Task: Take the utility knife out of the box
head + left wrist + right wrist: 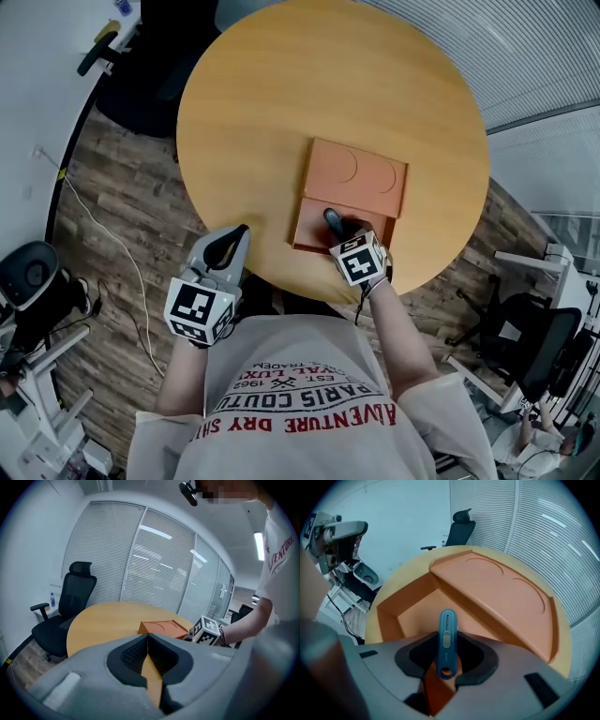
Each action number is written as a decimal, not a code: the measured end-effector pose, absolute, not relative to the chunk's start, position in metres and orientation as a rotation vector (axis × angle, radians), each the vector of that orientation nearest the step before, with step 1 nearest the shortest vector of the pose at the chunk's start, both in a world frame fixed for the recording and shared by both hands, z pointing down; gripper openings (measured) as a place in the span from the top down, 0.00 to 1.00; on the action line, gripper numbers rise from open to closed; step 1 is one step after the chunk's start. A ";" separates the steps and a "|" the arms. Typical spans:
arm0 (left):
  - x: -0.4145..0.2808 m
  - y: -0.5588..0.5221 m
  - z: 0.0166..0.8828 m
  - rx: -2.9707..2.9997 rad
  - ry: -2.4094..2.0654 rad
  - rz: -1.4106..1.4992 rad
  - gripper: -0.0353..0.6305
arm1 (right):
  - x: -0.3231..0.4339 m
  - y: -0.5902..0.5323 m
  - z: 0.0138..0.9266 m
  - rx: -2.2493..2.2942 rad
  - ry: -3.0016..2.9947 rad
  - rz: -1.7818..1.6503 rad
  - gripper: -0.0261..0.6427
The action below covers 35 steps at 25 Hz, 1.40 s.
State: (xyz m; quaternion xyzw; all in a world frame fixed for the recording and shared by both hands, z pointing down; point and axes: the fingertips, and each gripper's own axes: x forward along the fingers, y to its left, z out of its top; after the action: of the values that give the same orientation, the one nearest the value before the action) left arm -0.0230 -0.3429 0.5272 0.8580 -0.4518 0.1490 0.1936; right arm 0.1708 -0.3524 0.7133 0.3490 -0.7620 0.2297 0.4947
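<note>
An orange box (311, 230) lies on the round wooden table (253, 112), with its lid (356, 176) slid back so the near compartment is open. My right gripper (337, 228) points steeply down into that opening. In the right gripper view a blue utility knife (446, 620) stands between the pads of the right gripper (446, 637), which press on both of its sides. My left gripper (234, 242) hovers at the table's near edge, left of the box, with nothing in it. Its fingertips meet in the left gripper view (147, 637). The box (161, 627) shows there too.
A black office chair (70, 602) stands beyond the table's far left side. Another chair (530, 342) stands on the wood floor at the right, and a white cable (103, 234) runs across the floor at the left. Slatted blinds (154, 569) line the glass wall.
</note>
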 end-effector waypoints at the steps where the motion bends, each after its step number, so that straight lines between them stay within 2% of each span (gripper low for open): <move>1: -0.023 -0.343 0.526 2.411 -1.266 0.418 0.93 | 0.170 -0.353 0.711 0.854 -1.854 0.564 0.76; 12: -0.019 -0.345 0.508 2.468 -1.268 0.402 0.93 | 0.174 -0.357 0.664 0.947 -1.936 0.557 0.76; 18: -0.017 -0.346 0.492 2.508 -1.272 0.378 0.93 | 0.164 -0.362 0.610 0.984 -2.057 0.505 0.76; 35: 0.032 -0.352 0.449 2.694 -1.173 0.337 0.93 | 0.186 -0.352 0.483 1.319 -2.394 0.424 0.76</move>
State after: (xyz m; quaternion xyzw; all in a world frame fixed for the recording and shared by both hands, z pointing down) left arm 0.0318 -0.3522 0.4491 0.9070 -0.3949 0.1134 0.0922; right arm 0.1858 -0.3521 0.4826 0.4685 -0.8503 0.1507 0.1865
